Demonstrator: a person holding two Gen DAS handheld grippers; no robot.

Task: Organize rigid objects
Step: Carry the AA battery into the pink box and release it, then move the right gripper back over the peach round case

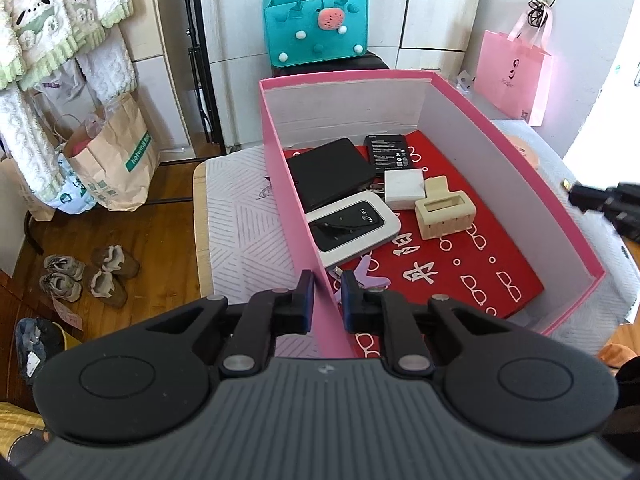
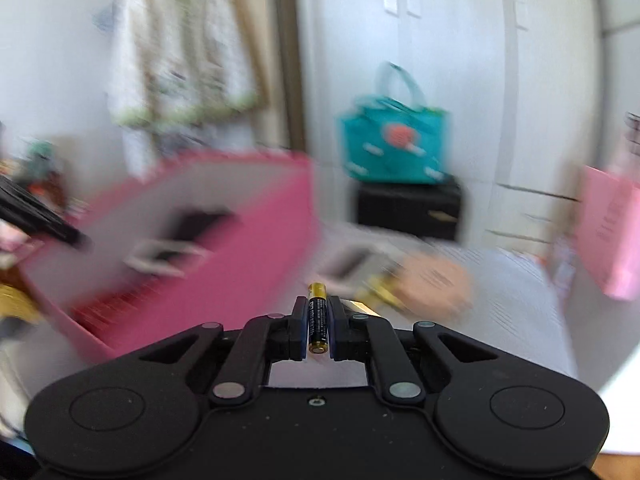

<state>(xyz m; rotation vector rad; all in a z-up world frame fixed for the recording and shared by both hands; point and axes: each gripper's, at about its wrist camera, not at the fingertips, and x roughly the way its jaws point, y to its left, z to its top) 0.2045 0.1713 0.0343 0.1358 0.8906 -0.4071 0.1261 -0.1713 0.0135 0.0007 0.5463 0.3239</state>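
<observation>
A pink box with a red patterned lining stands on the table. Inside lie a black case, a black battery pack, a white adapter, a white WiFi router, a beige clip and a purple clip. My left gripper straddles the box's near left wall, its jaws shut on it. My right gripper is shut on a black and gold battery, right of the blurred pink box. Its tip shows in the left wrist view.
A teal felt bag sits on a black stool behind the table. A pink paper bag hangs at the right. Paper bags and shoes lie on the wood floor at the left. A peach round object lies on the table.
</observation>
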